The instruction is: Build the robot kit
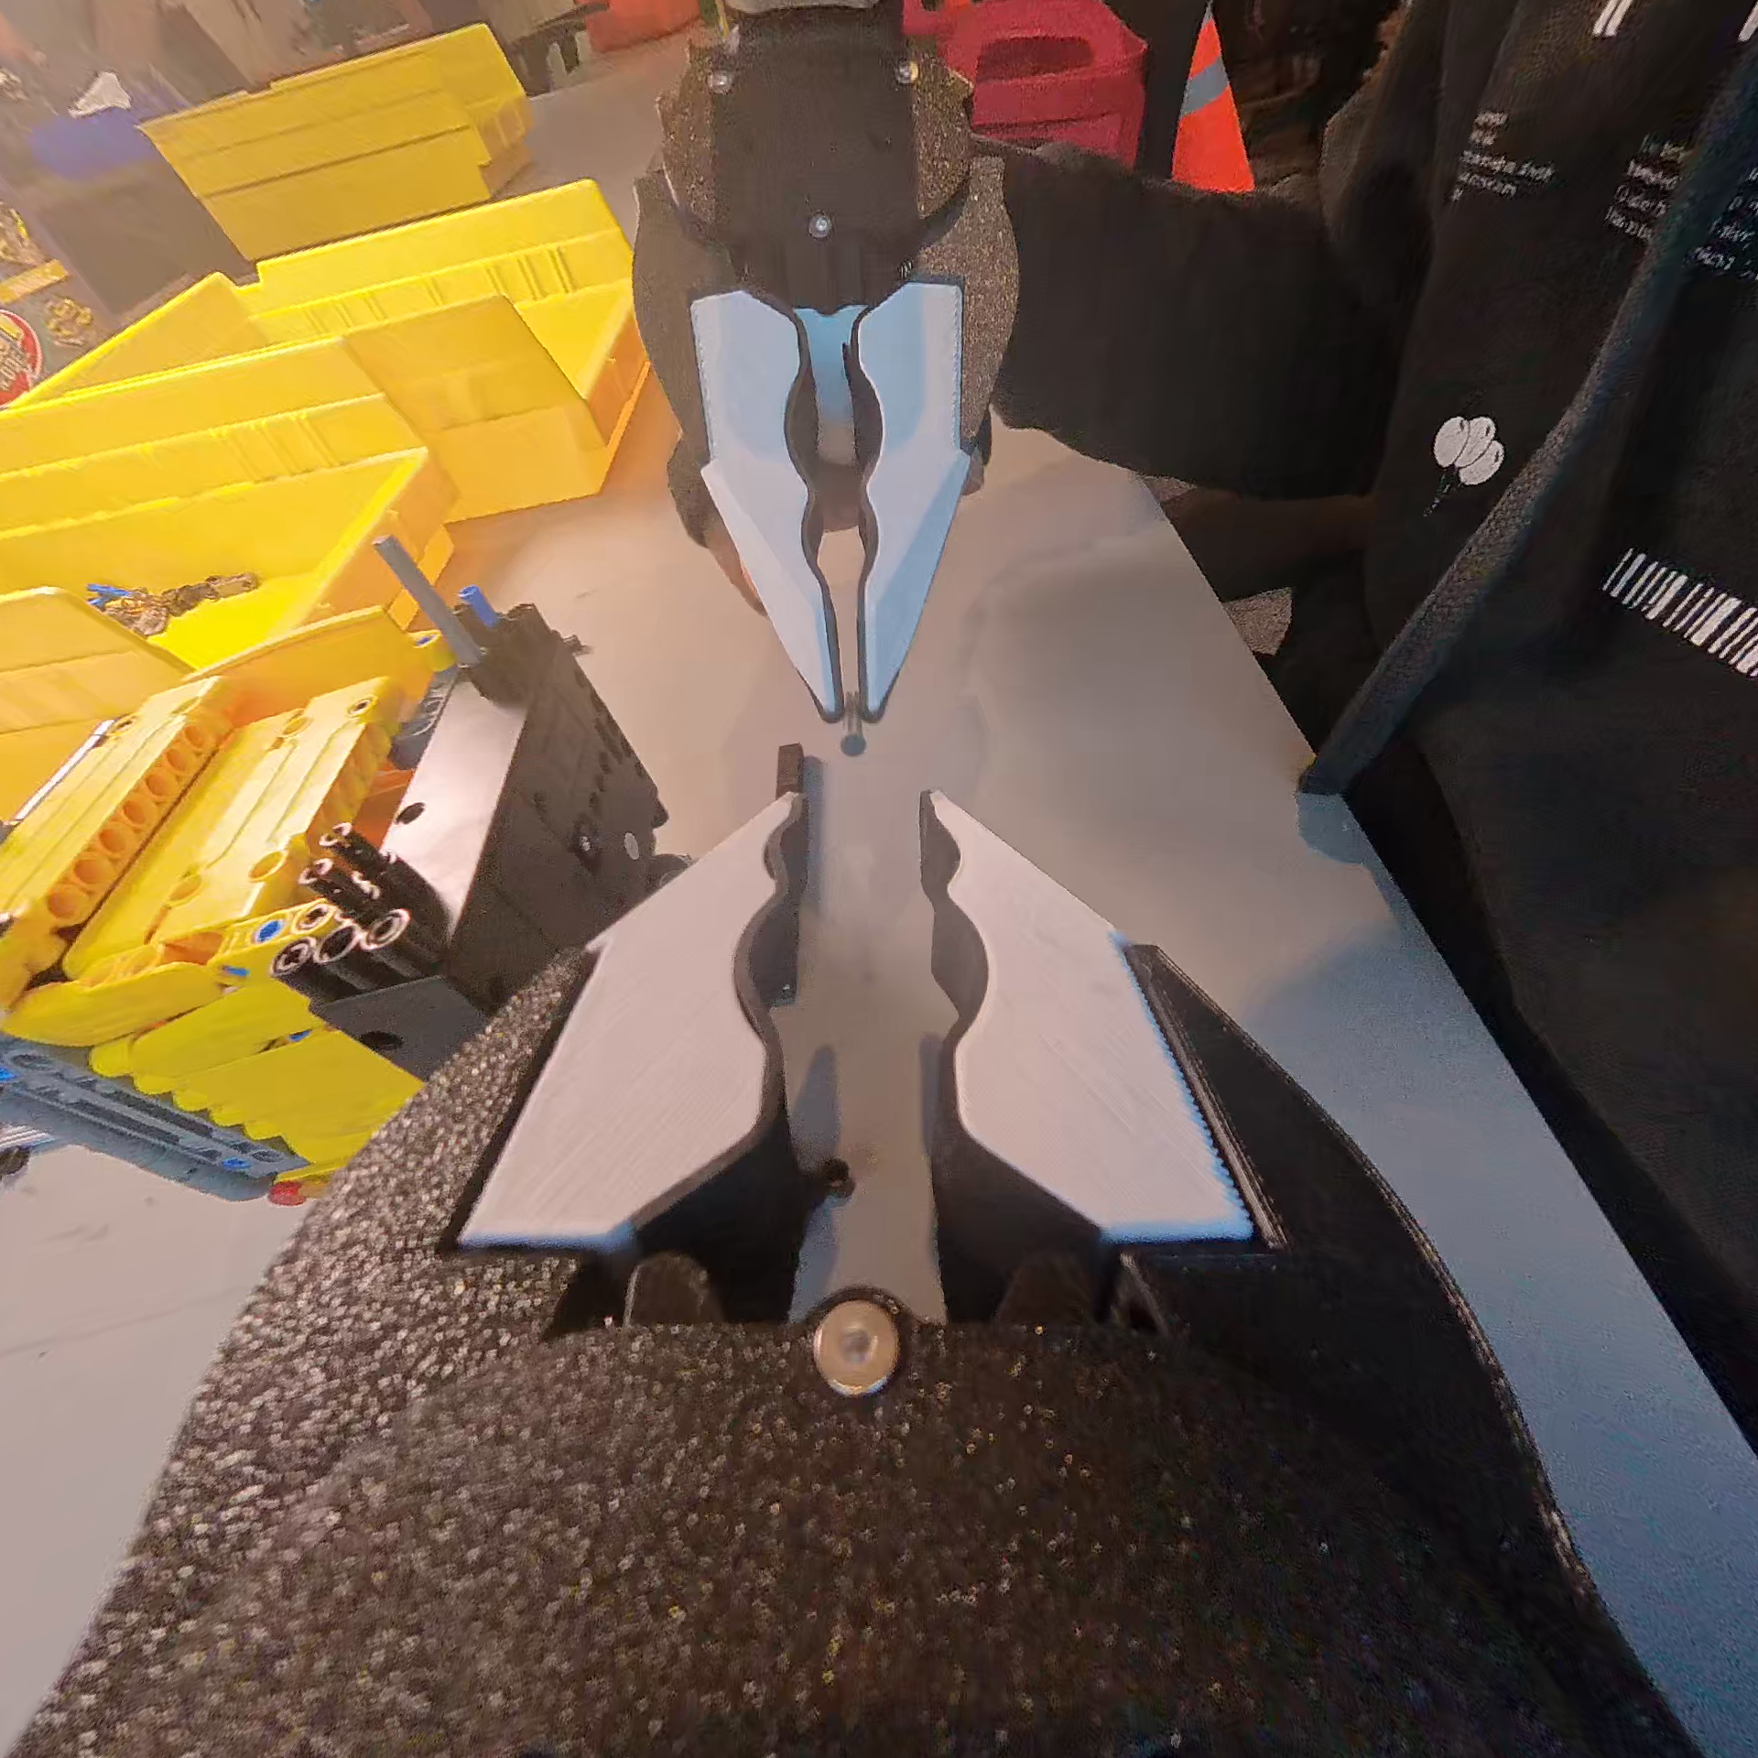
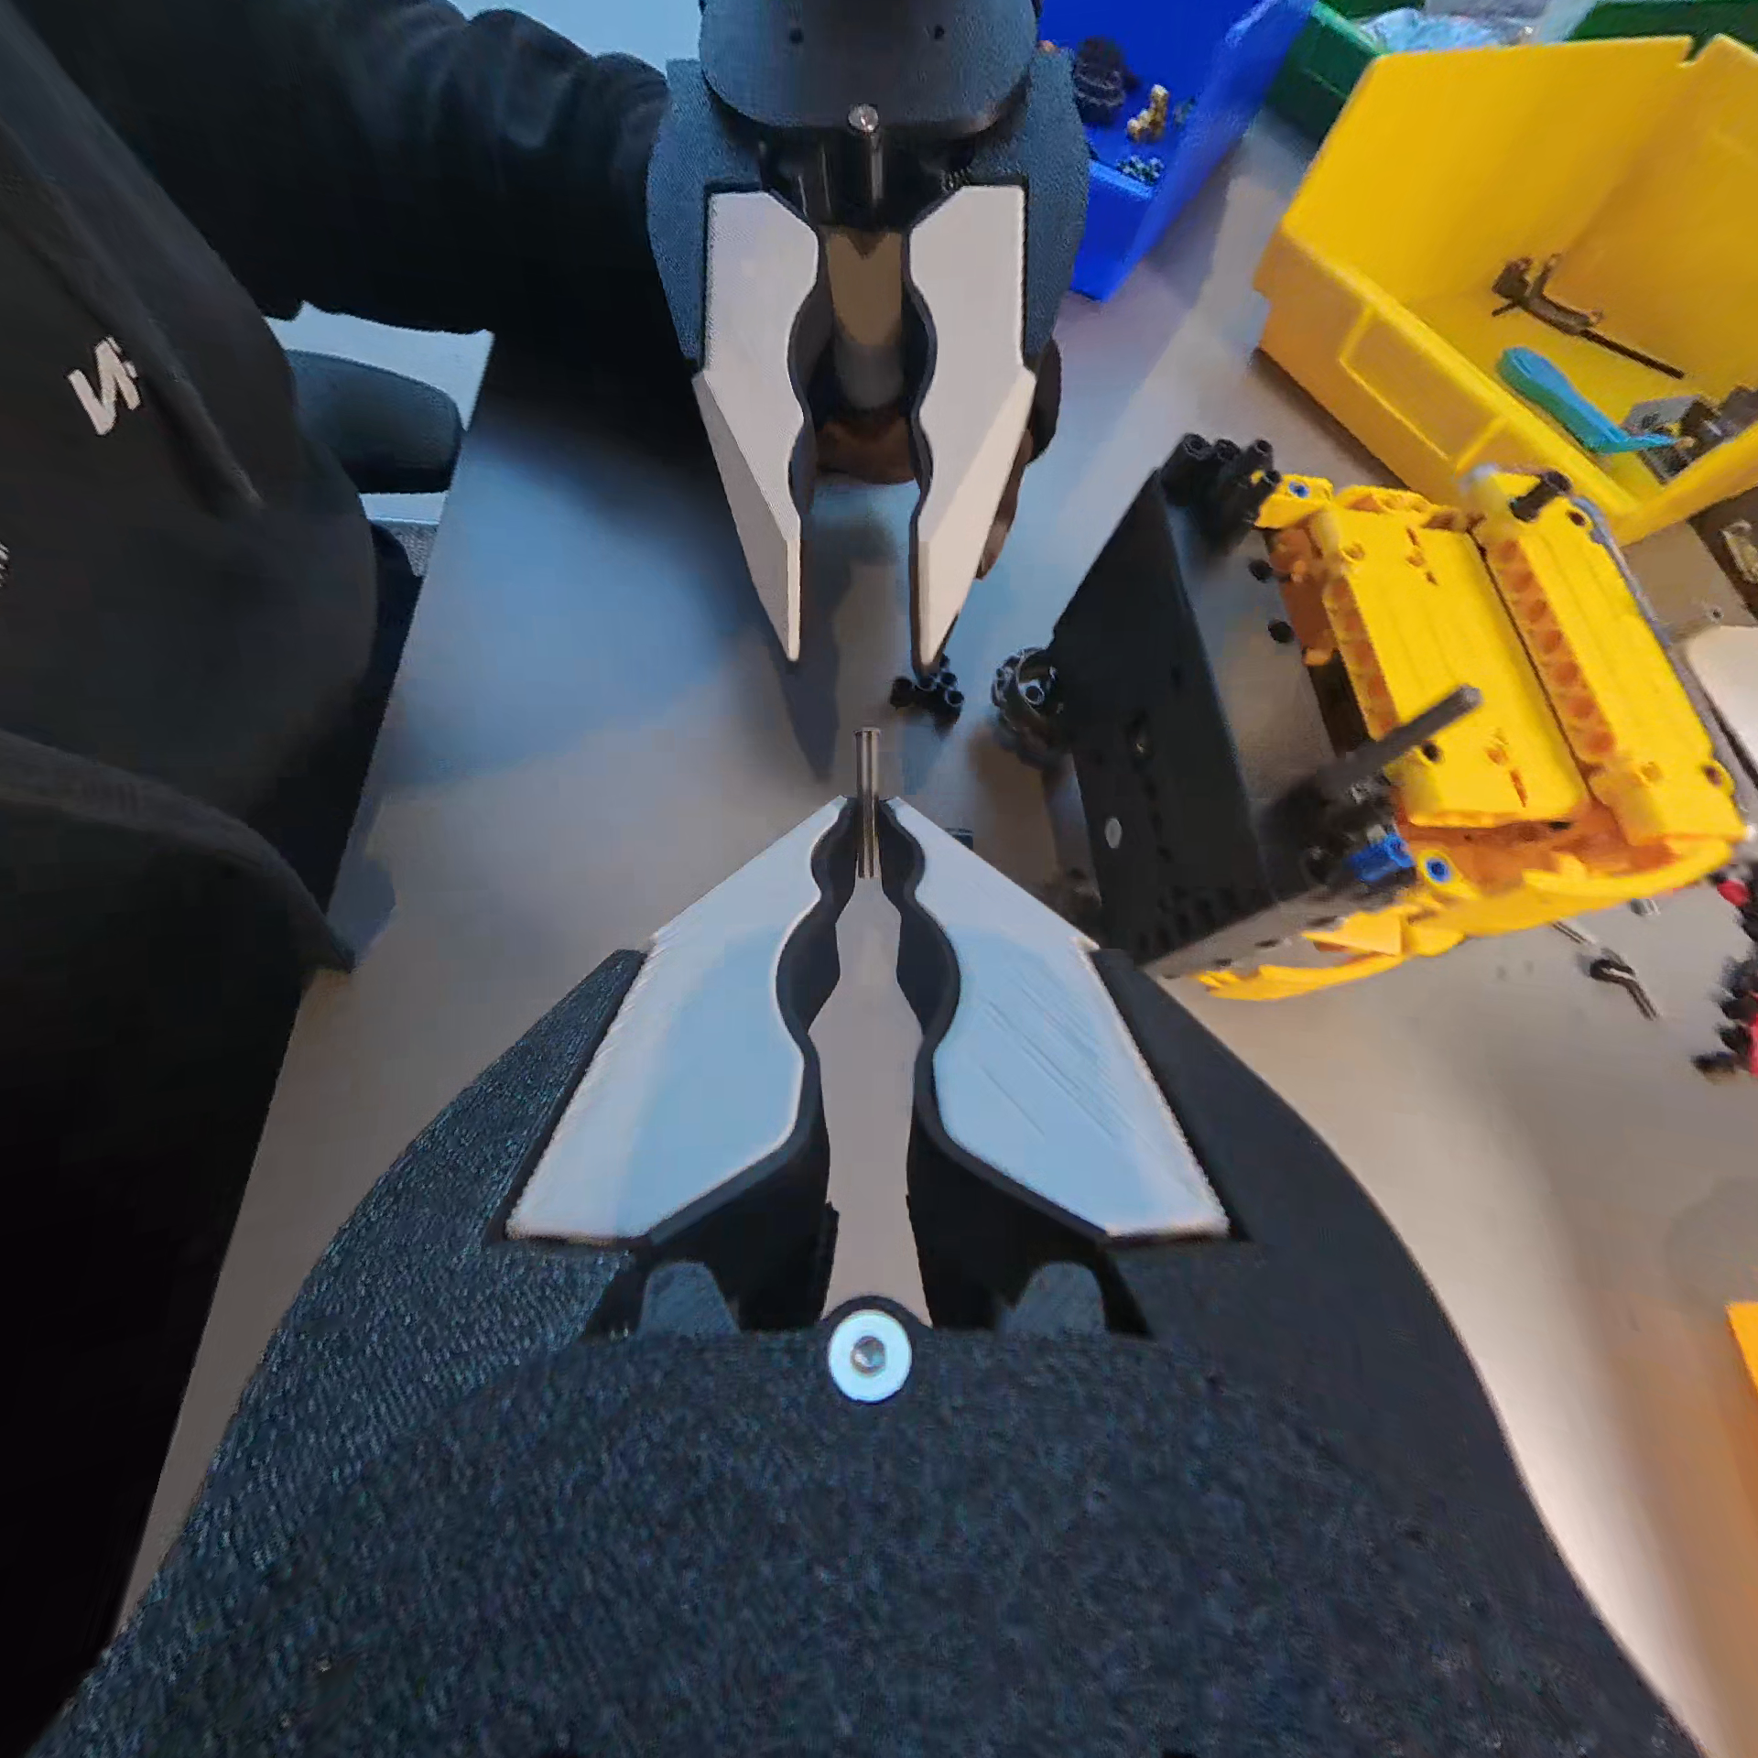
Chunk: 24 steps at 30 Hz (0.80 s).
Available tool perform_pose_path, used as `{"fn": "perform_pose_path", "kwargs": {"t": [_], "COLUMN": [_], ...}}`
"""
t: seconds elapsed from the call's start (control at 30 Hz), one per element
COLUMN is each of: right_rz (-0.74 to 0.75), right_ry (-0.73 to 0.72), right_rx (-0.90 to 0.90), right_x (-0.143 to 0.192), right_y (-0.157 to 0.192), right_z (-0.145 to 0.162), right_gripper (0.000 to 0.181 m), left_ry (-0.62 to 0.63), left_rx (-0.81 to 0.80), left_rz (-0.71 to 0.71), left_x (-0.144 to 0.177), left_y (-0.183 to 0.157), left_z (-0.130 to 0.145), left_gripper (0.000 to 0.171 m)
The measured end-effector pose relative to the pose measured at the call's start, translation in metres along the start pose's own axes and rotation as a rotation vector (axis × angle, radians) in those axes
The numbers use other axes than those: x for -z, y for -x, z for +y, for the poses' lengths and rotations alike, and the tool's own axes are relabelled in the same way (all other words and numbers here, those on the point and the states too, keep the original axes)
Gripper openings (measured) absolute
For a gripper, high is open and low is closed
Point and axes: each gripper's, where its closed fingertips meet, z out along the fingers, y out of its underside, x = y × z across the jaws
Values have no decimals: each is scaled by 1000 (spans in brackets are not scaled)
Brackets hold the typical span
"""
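Right gripper (image 2: pixel 866 807): jaws together, clamped on a thin grey metal pin (image 2: pixel 866 761) right at the fingertips. The pin's long axis runs along the fingers. Part of it sits in the notch between the tips, and the rest sticks out toward 12 o'clock in the right wrist view.

Left gripper (image 2: pixel 861 656) faces it nose to nose from 12 o'clock with its jaws apart and nothing between them. The pin's free end is near that gap, roughly on its centre line but short of it, not touching either finger.

In the left wrist view it is the same, mirrored. The left gripper (image 1: pixel 866 804) sits at 6 o'clock with a clear gap. The right gripper (image 1: pixel 851 709) comes in from 12 o'clock with the pin (image 1: pixel 853 740) seen almost end-on, as a small dark round tip. Only the right gripper has the pin; the left is the one it points at.

- Pin: slim, straight, dull grey and smooth. It's too small to tell if the shaft is round or profiled.
- Small black connector piece (image 2: pixel 927 690): at 1 o'clock from the pin, right by one left fingertip. I can't tell whether it touches the finger or just lies on the table (image 2: pixel 571 713).
- Yellow-and-black brick model (image 2: pixel 1484 685): on its side at 3 o'clock in the right view, with its black base (image 2: pixel 1161 761) facing the grippers, well clear of both.
- Yellow bins (image 2: pixel 1522 238) at 1–2 o'clock, holding loose parts.
- Blue bin (image 2: pixel 1161 143) at 1 o'clock.
- A person's dark sleeve (image 2: pixel 428 162) behind the left gripper.
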Motion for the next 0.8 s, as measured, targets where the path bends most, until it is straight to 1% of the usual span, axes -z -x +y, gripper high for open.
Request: {"fn": "perform_pose_path", "kwargs": {"t": [0.17, 0.33, 0.57, 0.63, 0.8], "right_rz": [-45, -53, -49, -46, -40], "right_ry": [-6, -10, -22, -26, 17], "right_rx": [23, 23, 23, 22, 51], "right_x": [-18, -21, -21, -21, -22], "right_y": [11, 13, 14, 13, 13], "right_z": [-9, -13, -13, -13, -9], "right_gripper": [4, 4, 4, 4, 3], "left_ry": [2, 31, 53, 75, 139], "left_rx": [-19, -28, -6, -2, -15], "left_rz": [24, 39, 49, 51, 43], "left_x": [-1, -2, -2, -4, -13], "left_y": [-8, -12, -12, -12, -12], "left_z": [-1, 4, 7, 12, 23], "left_gripper": [13, 3, 3, 3, 3]}}
